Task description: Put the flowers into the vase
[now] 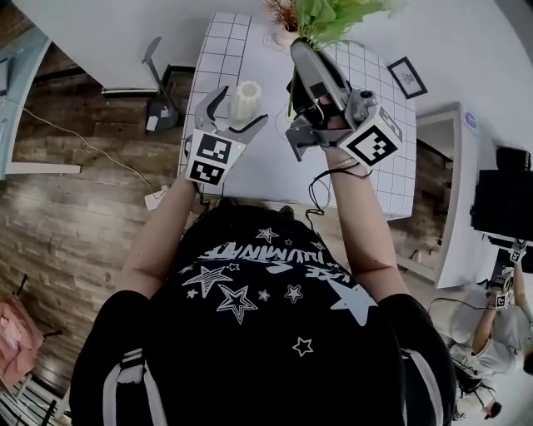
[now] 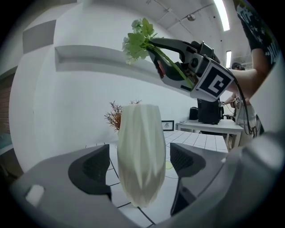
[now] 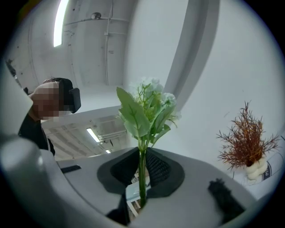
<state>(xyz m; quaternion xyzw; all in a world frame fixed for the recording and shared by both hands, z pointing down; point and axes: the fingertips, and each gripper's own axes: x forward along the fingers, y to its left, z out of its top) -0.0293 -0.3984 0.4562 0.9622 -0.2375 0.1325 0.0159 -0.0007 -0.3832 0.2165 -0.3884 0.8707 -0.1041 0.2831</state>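
A ribbed white vase [image 1: 245, 100] stands upright on the white tiled table [image 1: 223, 50]. My left gripper [image 1: 238, 106] is open around it, a jaw on each side and gaps to both pads; the vase [image 2: 141, 153] fills the middle of the left gripper view. My right gripper [image 1: 305, 52] is raised above the table and shut on the green stem of a flower sprig [image 1: 337, 15]. In the right gripper view the sprig [image 3: 147, 111] stands up from the pinched pads, with leaves and pale blossoms. The left gripper view shows the flowers [image 2: 137, 41] high above the vase.
A small pot of dried reddish twigs [image 3: 249, 142] sits at the table's far end, beside a small framed picture [image 1: 406, 76]. A second white table [image 2: 209, 127] with a black monitor stands to the right. Another person [image 1: 495, 333] stands at lower right. Wooden floor lies left of the table.
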